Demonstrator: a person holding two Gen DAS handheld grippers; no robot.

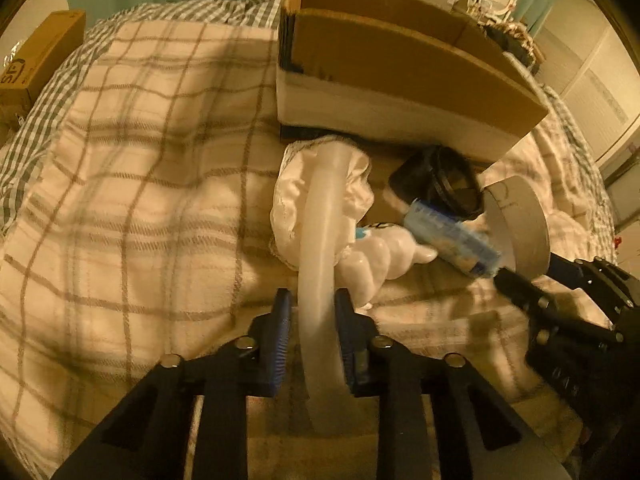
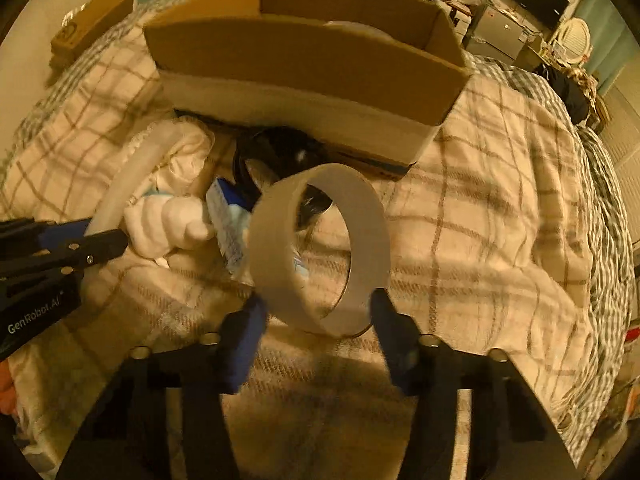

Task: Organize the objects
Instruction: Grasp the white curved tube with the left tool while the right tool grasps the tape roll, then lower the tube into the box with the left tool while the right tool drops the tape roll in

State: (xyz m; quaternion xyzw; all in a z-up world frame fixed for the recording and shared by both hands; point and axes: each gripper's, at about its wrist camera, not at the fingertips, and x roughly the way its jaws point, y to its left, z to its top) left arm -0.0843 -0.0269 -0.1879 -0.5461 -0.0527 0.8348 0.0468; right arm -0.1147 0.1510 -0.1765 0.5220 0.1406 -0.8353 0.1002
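My left gripper [image 1: 310, 312] is shut on a translucent white ring [image 1: 320, 248] that stands on edge between its blue pads. My right gripper [image 2: 316, 320] is shut on a wide grey tape roll [image 2: 320, 256], held above the bedding; the roll also shows in the left wrist view [image 1: 524, 224]. An open cardboard box [image 1: 400, 60] sits on the bed behind the pile; it also shows in the right wrist view [image 2: 304, 60]. In the pile lie a white cloth [image 1: 288, 208], a white toy figure [image 1: 380, 256], a blue packet [image 1: 452, 240] and a black round container [image 1: 444, 184].
A plaid blanket [image 1: 140, 160] covers the bed. A long brown carton [image 1: 40, 64] lies at the far left. Furniture and a round mirror [image 2: 576, 36] stand behind on the right. The left gripper shows at the left edge of the right wrist view [image 2: 96, 246].
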